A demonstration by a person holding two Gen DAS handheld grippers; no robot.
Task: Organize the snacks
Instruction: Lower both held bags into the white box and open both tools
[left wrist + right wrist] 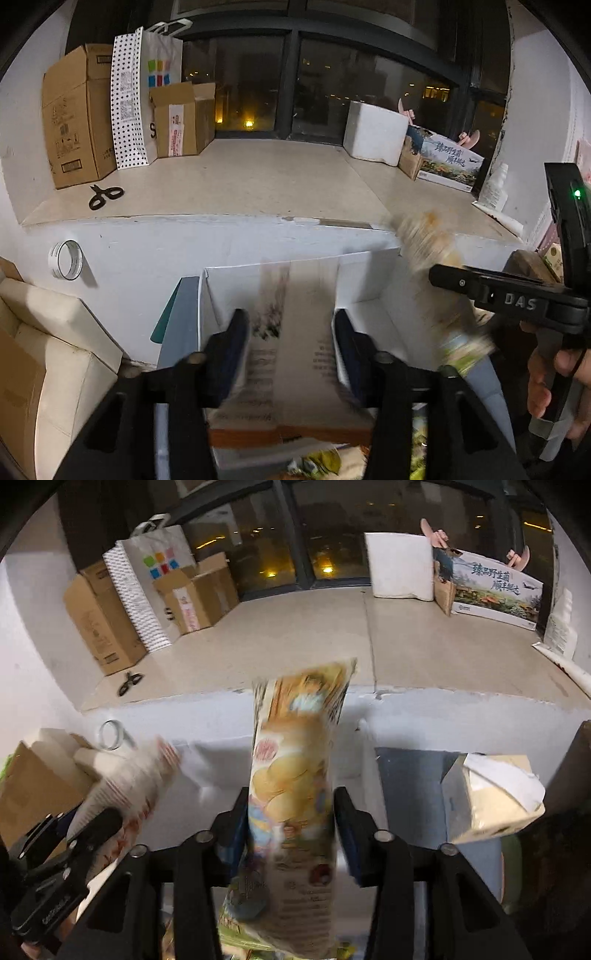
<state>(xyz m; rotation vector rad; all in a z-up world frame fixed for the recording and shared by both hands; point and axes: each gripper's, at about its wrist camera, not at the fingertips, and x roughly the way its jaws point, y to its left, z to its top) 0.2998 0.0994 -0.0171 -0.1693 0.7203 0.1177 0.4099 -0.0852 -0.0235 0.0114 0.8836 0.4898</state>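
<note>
over the open white cardboard box (369, 284), below the beige window ledge (258, 177), both tongs carry snacks. left tongs (291, 343) clenched on a flat beige snack packet with dark print (299, 332), blurred, held lengthwise above the box interior. right tongs (291, 823) clenched on a tall yellow chip bag with potato-chip picture (295, 768), upright, its top edge reaching up to the ledge front; in the left wrist view the same bag (436, 266) shows as a blur at the box's right wall. on the ledge: black scissors (105, 196), tall brown cardboard box (74, 118), white polka-dot paper bag (129, 103), white foam box (373, 129). white tape roll (65, 259) against the white wall under the ledge. more snack wrappers at the bottom edge, too blurred to name.
</note>
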